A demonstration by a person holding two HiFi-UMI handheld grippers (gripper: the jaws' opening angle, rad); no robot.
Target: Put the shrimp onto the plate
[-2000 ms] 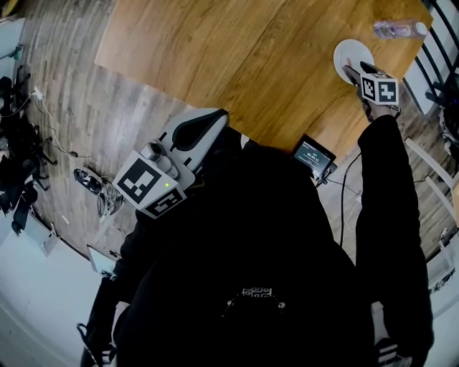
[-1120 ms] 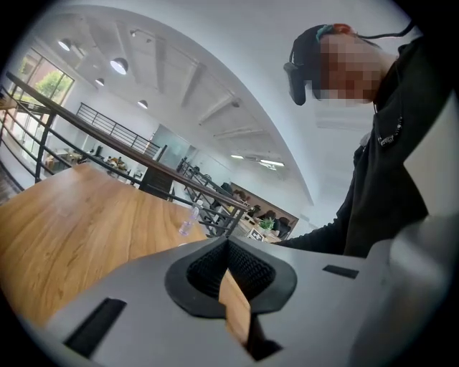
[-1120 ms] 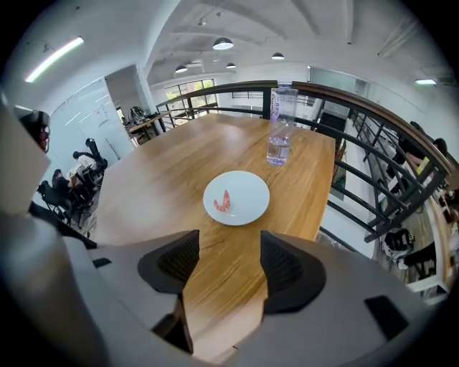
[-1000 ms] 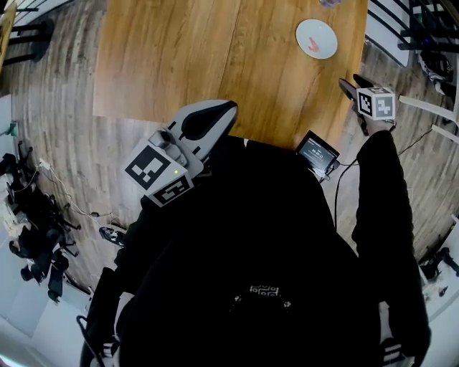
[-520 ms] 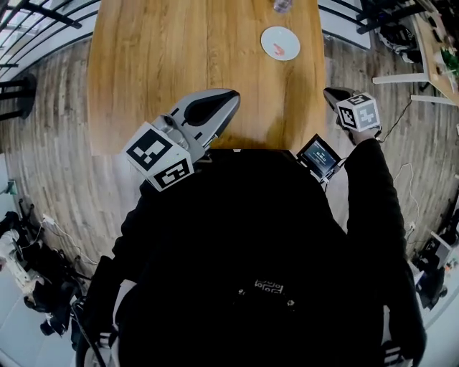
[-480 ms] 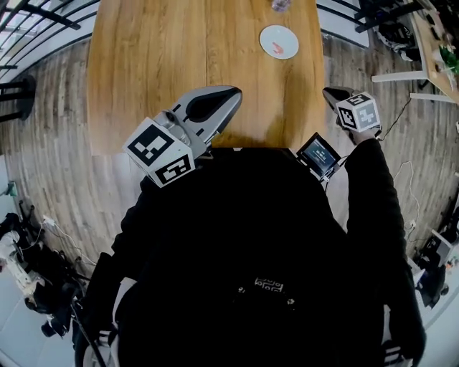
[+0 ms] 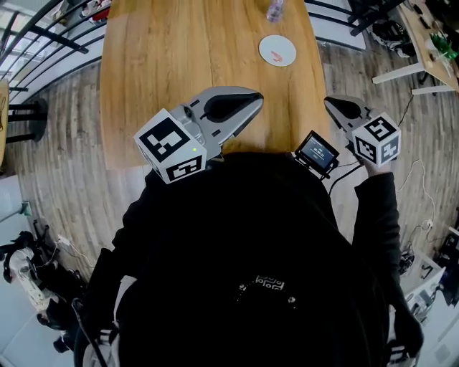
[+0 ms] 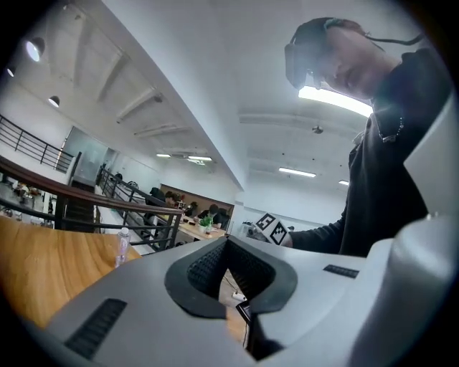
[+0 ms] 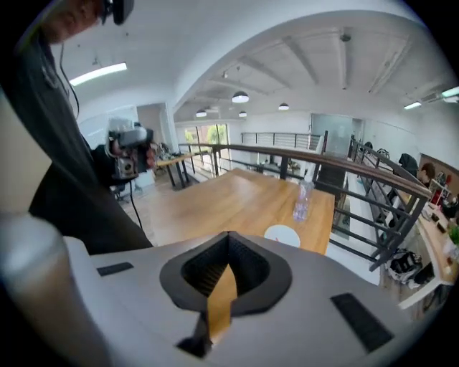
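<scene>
Shrimp (image 7: 279,54) delivery looks done: near the body, left claw (image 7: 252,99) and right claw (image 7: 330,105) are both pinched closed, empty, and far up the worktop (image 7: 165,64) the shrimp lies on the plate (image 7: 270,44), so no further move seems needed.

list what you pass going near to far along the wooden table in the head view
small screen → white plate with the shrimp on it → clear bottle
</scene>
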